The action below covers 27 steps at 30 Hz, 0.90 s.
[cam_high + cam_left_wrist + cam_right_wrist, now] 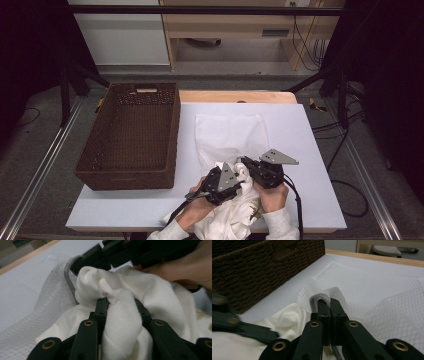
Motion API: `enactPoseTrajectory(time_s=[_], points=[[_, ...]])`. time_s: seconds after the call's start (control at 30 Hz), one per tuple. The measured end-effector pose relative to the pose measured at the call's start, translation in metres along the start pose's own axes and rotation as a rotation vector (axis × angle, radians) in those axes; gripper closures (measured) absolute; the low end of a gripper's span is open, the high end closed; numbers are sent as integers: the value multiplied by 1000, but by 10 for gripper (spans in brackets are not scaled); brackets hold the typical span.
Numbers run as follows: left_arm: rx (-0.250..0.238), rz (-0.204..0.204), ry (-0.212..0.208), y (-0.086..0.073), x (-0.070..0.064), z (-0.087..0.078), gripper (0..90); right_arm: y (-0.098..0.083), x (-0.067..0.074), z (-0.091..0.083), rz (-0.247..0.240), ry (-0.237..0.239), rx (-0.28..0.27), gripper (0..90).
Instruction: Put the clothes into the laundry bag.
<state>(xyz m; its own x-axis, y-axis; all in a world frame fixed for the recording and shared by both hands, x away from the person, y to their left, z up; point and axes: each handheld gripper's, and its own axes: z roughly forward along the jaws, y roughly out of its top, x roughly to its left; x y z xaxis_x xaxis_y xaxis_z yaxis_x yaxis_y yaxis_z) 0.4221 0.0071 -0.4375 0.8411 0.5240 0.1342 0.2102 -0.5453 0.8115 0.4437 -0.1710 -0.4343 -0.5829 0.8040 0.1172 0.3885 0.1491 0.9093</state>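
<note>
White desk (310, 150) is carrying a brown basket (132, 135) along its left edge and a mesh bag (230, 135) at its middle, with a white cloth (235, 210) bunching at the near edge. Left tongs (120, 307) are pinching a fold of that cloth. Right tongs (328, 306), pressed together, are gripping the bag's rim (322, 296). Stuffing seems underway; next, the cloth likely needs pushing into the mouth.

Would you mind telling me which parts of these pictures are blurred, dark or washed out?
High view: the room's edges sink into black and the mesh bag nearly fades into the pale table. Left gripper view: the white cloth looks soft, the nearest tongs blurred. Right gripper view: the other tongs smear at the left, while the wicker basket stays crisp.
</note>
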Motion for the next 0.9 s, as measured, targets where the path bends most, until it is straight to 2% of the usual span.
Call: enactPoseTrajectory(time_s=[0.03, 0.1, 0.13, 0.17, 0.3, 0.37, 0.47, 0.5, 0.53, 0.57, 0.63, 0.67, 0.7, 0.77, 0.83, 0.9], points=[[0, 0, 0, 0, 0, 0, 699, 0, 0, 0, 0, 0, 0, 887], [45, -8, 19, -3, 5, 15, 701, 1, 0, -2, 0, 8, -15, 887], [71, -43, 11, -5, 13, 26, 703, 3, 1, -5, -8, 19, -19, 887], [73, -57, 8, -5, 16, 30, 702, 4, 3, -5, -15, 18, -17, 886], [78, -60, 13, -5, 19, 33, 686, 4, 9, -6, -49, 13, -4, 887], [71, -58, 18, -5, 18, 32, 641, 3, 8, -7, -41, 21, -6, 886], [30, -57, 38, -8, 19, 7, 452, 2, 4, -9, -36, 21, -7, 886], [30, -57, 38, -8, 19, 7, 361, 2, 4, -9, -36, 21, -7, 886], [23, -56, 59, -9, 19, -1, 361, 1, 3, -9, -32, 21, -8, 886], [22, -57, 65, -11, 20, -10, 299, 1, 2, -10, -28, 20, -8, 886], [31, -100, 33, -18, 26, -31, 297, 0, 0, -9, -25, 22, -3, 886], [28, -115, 32, -22, 26, -35, 298, 0, 0, -9, -30, 20, -1, 886], [28, -115, 32, -22, 26, -35, 324, 0, 1, -8, -33, 20, 0, 886], [-5, -158, -16, -35, 27, -40, 503, 0, 2, -7, -42, 20, 6, 886], [-23, -171, -24, -39, 25, -37, 657, -1, 2, -5, -41, 19, 14, 886], [-40, -184, -35, -38, 22, -34, 731, -2, 3, -3, -42, 17, 17, 886]])
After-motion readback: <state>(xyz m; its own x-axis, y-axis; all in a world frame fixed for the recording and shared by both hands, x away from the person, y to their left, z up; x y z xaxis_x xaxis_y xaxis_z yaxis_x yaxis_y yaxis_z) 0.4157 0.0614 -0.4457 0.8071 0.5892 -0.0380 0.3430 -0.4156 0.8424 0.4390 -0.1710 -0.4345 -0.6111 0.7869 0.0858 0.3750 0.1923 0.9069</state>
